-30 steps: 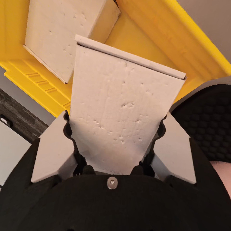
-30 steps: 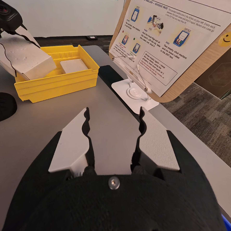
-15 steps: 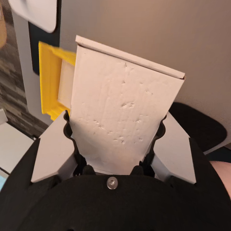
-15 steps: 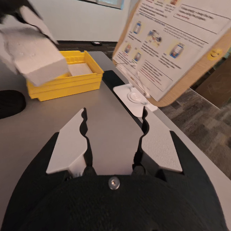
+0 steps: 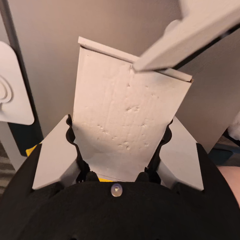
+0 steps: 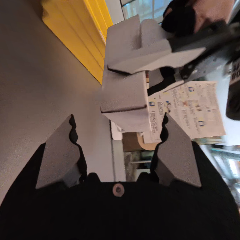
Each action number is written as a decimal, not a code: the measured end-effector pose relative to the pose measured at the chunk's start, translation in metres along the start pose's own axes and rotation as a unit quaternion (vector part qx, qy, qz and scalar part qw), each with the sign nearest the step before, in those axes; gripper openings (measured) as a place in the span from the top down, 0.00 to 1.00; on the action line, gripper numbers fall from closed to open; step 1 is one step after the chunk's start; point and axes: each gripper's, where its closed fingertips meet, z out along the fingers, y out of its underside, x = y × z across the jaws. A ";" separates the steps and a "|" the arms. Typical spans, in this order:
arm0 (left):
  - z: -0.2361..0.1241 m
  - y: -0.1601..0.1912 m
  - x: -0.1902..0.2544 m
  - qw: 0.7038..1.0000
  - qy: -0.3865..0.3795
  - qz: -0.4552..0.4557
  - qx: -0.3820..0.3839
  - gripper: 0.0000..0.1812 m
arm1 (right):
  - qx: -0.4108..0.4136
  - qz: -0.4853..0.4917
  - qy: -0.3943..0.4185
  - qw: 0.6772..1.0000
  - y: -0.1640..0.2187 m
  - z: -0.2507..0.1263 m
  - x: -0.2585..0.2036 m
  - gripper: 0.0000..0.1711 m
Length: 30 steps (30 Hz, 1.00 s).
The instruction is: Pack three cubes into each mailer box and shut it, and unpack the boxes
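My left gripper (image 5: pixel 119 117) is shut on a closed white mailer box (image 5: pixel 123 110), gripping it by its two sides and holding it above the grey table (image 5: pixel 90 26). My right gripper (image 6: pixel 118 116) is open, empty and rolled onto its side. The box's far end (image 6: pixel 124 93) lies just beyond its fingertips. In the left wrist view, one of its fingers (image 5: pixel 181 42) reaches over the box's far edge; I cannot tell if it touches. No cubes show.
The yellow bin (image 6: pixel 80 36) stands on the table behind the box, and a corner of it shows in the left wrist view (image 5: pixel 31 150). An instruction sheet on a wooden board (image 6: pixel 188 110) stands on a white base (image 5: pixel 13 84) at the table's side.
My left gripper has carried the box away from the yellow bin and out over the table. My right gripper has rolled sideways and moved up to the box's far end, jaws wider.
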 end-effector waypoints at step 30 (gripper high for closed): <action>0.037 -0.011 0.046 0.923 -0.132 -0.070 0.354 0.28 | -0.094 0.260 -0.258 0.926 0.045 -0.020 -0.093 0.58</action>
